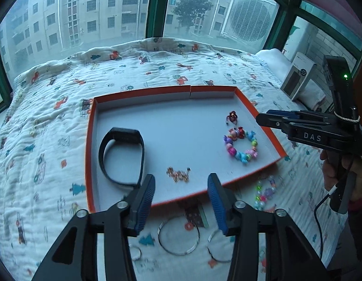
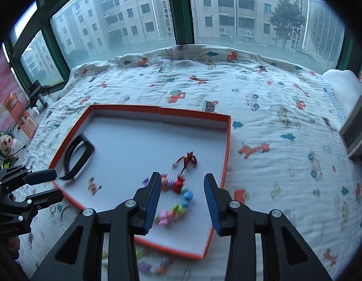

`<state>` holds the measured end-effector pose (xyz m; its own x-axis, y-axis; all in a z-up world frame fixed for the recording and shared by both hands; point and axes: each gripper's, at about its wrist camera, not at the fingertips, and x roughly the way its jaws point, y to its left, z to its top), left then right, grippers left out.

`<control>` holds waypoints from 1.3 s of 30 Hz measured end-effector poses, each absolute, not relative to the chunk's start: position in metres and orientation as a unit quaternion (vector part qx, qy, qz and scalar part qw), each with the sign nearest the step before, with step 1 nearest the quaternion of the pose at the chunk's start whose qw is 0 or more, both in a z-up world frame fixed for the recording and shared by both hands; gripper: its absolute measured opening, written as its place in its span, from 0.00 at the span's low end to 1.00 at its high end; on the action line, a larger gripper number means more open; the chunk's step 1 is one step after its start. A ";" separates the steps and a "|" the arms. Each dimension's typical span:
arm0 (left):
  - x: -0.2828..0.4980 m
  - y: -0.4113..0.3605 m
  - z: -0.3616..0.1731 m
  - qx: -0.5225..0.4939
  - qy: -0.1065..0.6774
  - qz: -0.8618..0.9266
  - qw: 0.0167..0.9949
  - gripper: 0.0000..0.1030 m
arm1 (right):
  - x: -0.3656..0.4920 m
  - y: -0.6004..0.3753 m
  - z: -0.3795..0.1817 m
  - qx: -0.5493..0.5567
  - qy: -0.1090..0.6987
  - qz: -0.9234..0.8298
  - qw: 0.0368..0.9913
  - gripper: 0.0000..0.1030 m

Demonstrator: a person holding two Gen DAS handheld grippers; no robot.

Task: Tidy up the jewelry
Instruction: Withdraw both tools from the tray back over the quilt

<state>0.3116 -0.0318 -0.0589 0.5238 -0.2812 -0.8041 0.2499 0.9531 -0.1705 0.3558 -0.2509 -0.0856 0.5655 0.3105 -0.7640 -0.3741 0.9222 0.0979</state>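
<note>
Left wrist view
Left gripper (image 1: 181,188): bottom middle, released, holds nothing.
Tray (image 1: 91,140): orange rim, grey inside, middle of the frame, on the bed.
Watch band (image 1: 121,155): black, left part of the tray.
Small chain (image 1: 178,174): low in the tray, between the blue pads.
Bead bracelet (image 1: 241,145): many colours, right part of the tray.
Red clip (image 1: 232,117): just above the bead bracelet.
Rings (image 1: 178,236): thin hoops on the blanket (image 1: 52,164), below the tray.
Loose beads (image 1: 264,193): blurry, lower right, outside the tray.
Right gripper (image 1: 262,118): right edge, over the tray rim; I cannot tell its state here.

Right wrist view
Right gripper (image 2: 182,197): bottom middle, released, holds nothing.
Bead bracelet (image 2: 175,199): blurry, in the tray (image 2: 227,140), between the pads.
Red clip (image 2: 186,160): above the bracelet.
Watch band (image 2: 77,158): left part of the tray.
Left gripper (image 2: 50,186): left edge, released.
</note>
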 end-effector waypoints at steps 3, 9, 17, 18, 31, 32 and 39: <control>0.293 -0.029 -0.057 -0.021 0.464 -0.152 0.872 0.52 | 0.341 -0.252 -0.082 -0.040 0.423 0.192 0.885 0.41; 0.257 -0.023 -0.065 -0.021 0.476 -0.148 0.867 0.52 | 0.313 -0.259 -0.081 -0.026 0.426 0.195 0.883 0.42; 0.243 -0.022 -0.089 -0.016 0.499 -0.135 0.856 0.52 | 0.279 -0.262 -0.093 -0.017 0.433 0.196 0.880 0.42; 0.246 -0.022 -0.091 -0.015 0.501 -0.135 0.855 0.52 | 0.277 -0.263 -0.094 -0.012 0.435 0.198 0.878 0.42; 0.275 -0.033 -0.113 0.027 0.518 -0.149 0.842 0.52 | 0.270 -0.267 -0.111 0.009 0.451 0.197 0.870 0.42; 0.276 -0.034 -0.114 0.031 0.517 -0.149 0.842 0.52 | 0.270 -0.268 -0.112 0.010 0.452 0.197 0.870 0.42; 0.274 -0.041 -0.116 0.060 0.510 -0.155 0.844 0.52 | 0.270 -0.266 -0.119 0.009 0.460 0.197 0.865 0.42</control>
<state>0.2737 -0.0415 -0.1165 0.4308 -0.2002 -0.8800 0.3228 0.9448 -0.0569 0.2700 -0.2660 -0.1190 0.4982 0.3502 -0.7932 -0.3327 0.9220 0.1981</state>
